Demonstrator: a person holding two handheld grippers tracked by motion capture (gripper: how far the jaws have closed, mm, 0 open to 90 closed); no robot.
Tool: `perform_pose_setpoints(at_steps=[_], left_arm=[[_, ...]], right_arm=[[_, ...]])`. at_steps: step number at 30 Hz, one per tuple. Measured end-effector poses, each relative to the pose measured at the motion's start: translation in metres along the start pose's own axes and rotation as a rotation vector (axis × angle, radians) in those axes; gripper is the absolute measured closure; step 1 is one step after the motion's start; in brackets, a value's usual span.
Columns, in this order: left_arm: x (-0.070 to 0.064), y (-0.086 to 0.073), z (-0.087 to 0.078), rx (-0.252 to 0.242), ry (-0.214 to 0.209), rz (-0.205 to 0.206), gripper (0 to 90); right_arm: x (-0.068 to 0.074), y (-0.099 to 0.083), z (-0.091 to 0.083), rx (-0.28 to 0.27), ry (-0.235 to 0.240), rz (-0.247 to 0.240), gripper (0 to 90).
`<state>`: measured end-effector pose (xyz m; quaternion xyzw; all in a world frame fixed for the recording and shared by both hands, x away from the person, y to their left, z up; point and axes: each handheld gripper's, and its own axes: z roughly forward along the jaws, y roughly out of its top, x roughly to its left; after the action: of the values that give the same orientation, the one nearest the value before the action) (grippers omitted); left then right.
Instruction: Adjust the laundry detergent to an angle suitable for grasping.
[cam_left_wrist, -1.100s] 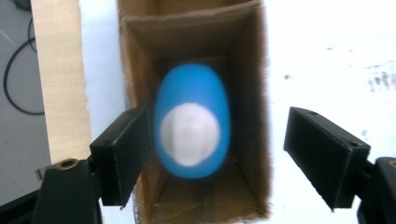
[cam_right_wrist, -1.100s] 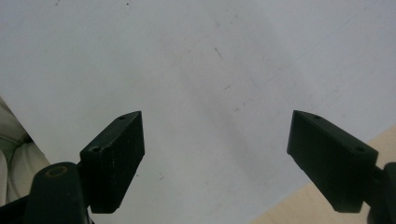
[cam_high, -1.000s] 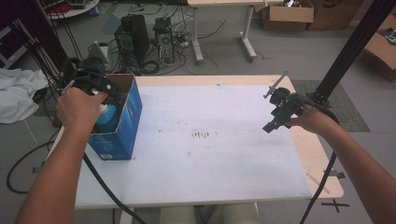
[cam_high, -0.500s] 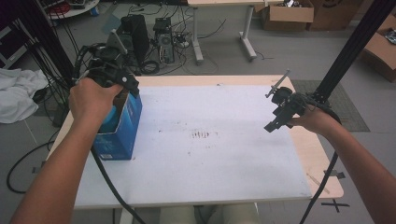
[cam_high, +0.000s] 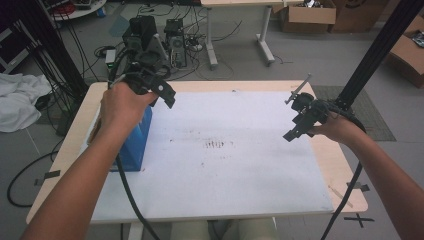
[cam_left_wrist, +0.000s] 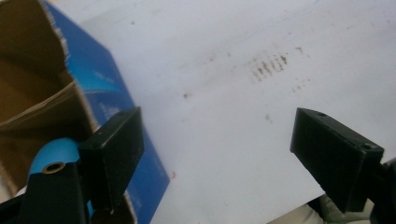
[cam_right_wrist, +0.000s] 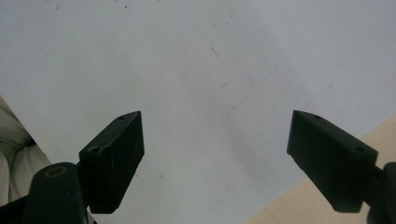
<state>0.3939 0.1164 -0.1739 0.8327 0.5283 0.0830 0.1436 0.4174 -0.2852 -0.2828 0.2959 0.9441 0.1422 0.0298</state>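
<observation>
At the bench's (cam_high: 210, 210) left edge, a blue box (cam_high: 134, 145) is standing open-topped, half hidden under the person's forearm. It is looking like light, thin cardboard that dents easily, best taken by its upper rim. The left claw (cam_high: 162, 95), jaws spread and empty, is lifting away after sitting low at the box. At right, the right claw (cam_high: 295, 131) is hovering spread, barely moving.
</observation>
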Motion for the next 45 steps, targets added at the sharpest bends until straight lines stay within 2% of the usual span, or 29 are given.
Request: perform_pose_setpoints(at_steps=[6, 13, 14, 15, 16, 17, 18, 20, 23, 28, 29, 34, 38, 45], left_arm=[[-0.022, 0.009, 0.007, -0.012, -0.021, 0.096, 18.5], [-0.035, 0.016, 0.016, -0.022, -0.064, 0.188, 18.5], [-0.039, 0.017, 0.017, -0.024, -0.076, 0.211, 18.5], [-0.044, 0.019, 0.021, -0.027, -0.082, 0.258, 18.6], [-0.044, 0.019, 0.021, -0.027, -0.082, 0.258, 18.6], [-0.049, 0.02, 0.024, -0.019, -0.086, 0.294, 18.6], [-0.049, 0.02, 0.024, -0.019, -0.086, 0.294, 18.6], [-0.055, 0.022, 0.029, -0.001, -0.087, 0.35, 18.6], [-0.06, 0.024, 0.035, 0.018, -0.089, 0.397, 19.0], [-0.064, 0.029, 0.045, 0.044, -0.106, 0.455, 19.0], [-0.064, 0.029, 0.045, 0.044, -0.106, 0.455, 19.1], [-0.066, 0.032, 0.05, 0.052, -0.125, 0.511, 19.1], [-0.072, 0.034, 0.056, 0.058, -0.126, 0.535, 19.2], [-0.084, 0.038, 0.068, 0.085, -0.131, 0.618, 19.9]], right_arm=[[-0.001, -0.001, -0.001, -0.001, 0.0, 0.007, 18.8], [-0.002, -0.002, -0.001, -0.001, 0.002, 0.009, 18.8], [-0.002, -0.003, -0.001, -0.001, 0.003, 0.009, 18.8], [-0.002, -0.003, -0.002, -0.006, 0.004, 0.013, 18.8], [-0.003, -0.003, -0.002, -0.009, 0.003, 0.013, 18.8], [-0.003, -0.003, -0.003, -0.009, 0.005, 0.019, 18.8], [-0.003, -0.003, -0.003, -0.009, 0.005, 0.019, 18.8], [-0.004, -0.002, -0.003, -0.005, 0.003, 0.017, 18.8], [-0.004, -0.001, -0.003, -0.001, 0.003, 0.02, 18.8], [-0.002, 0.001, -0.003, -0.002, 0.005, 0.015, 18.7], [-0.002, 0.001, -0.003, -0.002, 0.005, 0.015, 18.7], [-0.002, 0.003, -0.004, 0.002, 0.001, 0.009, 18.7], [-0.001, 0.004, -0.004, 0.005, 0.0, 0.003, 18.7], [-0.002, 0.007, -0.001, 0.01, 0.002, -0.005, 18.7]])
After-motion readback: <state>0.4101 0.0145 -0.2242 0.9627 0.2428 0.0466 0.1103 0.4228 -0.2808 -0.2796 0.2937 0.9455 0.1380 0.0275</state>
